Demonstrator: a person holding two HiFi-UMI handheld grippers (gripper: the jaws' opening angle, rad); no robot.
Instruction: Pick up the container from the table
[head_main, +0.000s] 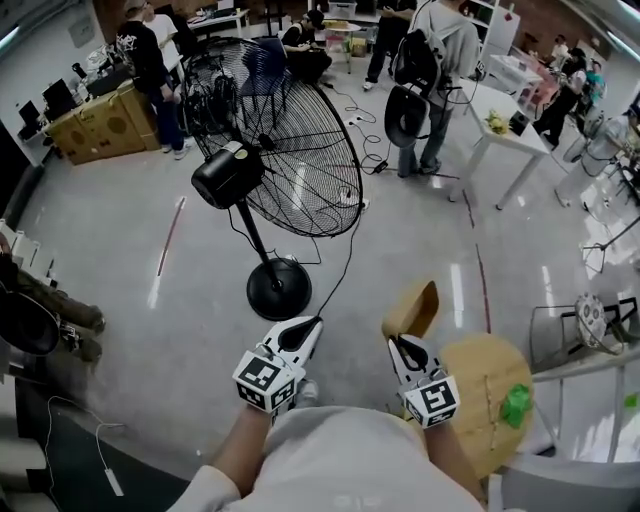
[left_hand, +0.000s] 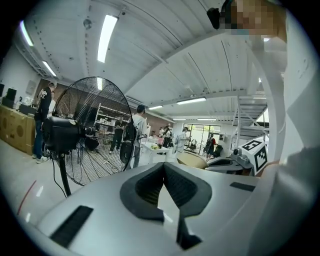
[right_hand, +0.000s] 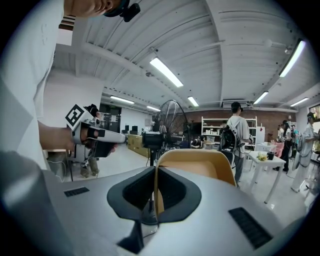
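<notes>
The container (head_main: 412, 308) is a tan, bowl-like shell, held in the air in front of me, off the round wooden table (head_main: 480, 385) at the lower right. My right gripper (head_main: 403, 343) is shut on its thin rim. In the right gripper view the rim stands edge-on between the dark pads (right_hand: 167, 192), and the container (right_hand: 200, 167) bulges out to the right of my gripper (right_hand: 155, 170). My left gripper (head_main: 312, 326) hangs beside it to the left, shut and holding nothing; in its own view the jaw tips (left_hand: 164, 165) meet. From there the container (left_hand: 192, 160) shows at the right.
A large black floor fan (head_main: 275, 150) stands straight ahead, its cable trailing across the floor. A green object (head_main: 517, 405) lies on the wooden table. A white table (head_main: 500, 130) with people around it is at the back right, and cardboard boxes (head_main: 100, 125) at the back left.
</notes>
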